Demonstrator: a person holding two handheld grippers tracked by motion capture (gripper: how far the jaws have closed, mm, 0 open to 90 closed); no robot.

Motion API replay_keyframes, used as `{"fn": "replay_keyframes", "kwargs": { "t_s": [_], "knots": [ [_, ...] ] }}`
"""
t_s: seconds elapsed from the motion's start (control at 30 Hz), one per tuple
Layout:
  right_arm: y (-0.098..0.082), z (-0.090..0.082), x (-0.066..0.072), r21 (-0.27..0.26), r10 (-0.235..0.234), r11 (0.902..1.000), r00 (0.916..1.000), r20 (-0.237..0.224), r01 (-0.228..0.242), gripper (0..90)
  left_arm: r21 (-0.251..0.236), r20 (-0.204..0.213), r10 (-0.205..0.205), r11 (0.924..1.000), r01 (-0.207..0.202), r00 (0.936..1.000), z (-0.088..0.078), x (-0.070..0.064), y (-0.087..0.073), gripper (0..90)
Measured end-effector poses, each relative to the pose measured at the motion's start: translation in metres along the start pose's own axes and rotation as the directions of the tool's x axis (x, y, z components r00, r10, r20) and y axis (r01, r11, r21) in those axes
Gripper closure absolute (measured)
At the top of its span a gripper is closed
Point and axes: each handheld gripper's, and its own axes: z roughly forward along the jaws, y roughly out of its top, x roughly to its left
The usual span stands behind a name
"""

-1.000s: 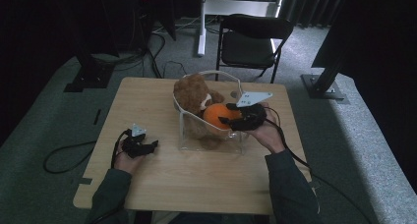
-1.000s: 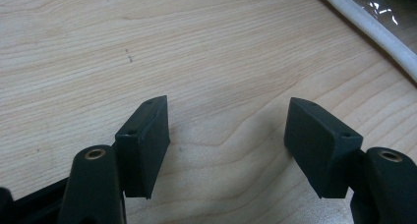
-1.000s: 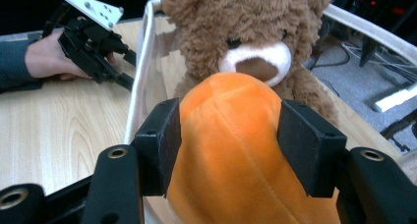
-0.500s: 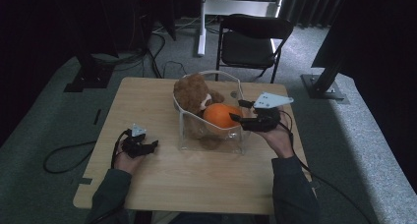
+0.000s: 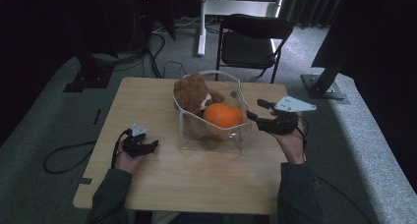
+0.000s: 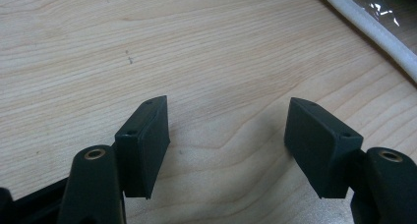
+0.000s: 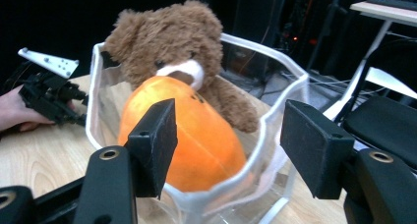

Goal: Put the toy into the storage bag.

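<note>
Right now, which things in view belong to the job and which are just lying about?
In the job:
- orange plush fruit, in the clear bag
- teddy bear, in the same bag
- clear bag
- right gripper, open, just beside the bag, jaws just opening with nothing between them

Lying about:
- left gripper, open, idle on the table
- black chair

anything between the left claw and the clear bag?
Nothing: in the high view, only bare table top separates the left claw from the clear bag. The left gripper view shows plain wood between its open jaws.
</note>
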Motion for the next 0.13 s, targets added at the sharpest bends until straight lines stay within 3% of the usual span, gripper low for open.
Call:
{"fn": "replay_keyframes", "kwargs": {
  "t_s": [0.13],
  "knots": [
    [-0.0043,-0.0067,-0.0087,0.013,0.01,0.9998,0.9978,0.066,-0.011,36.9,0.0,0.001,0.001,1.0,-0.001,1.0,0.0004,0.0001,0.0003,34.1]
  ]
}}
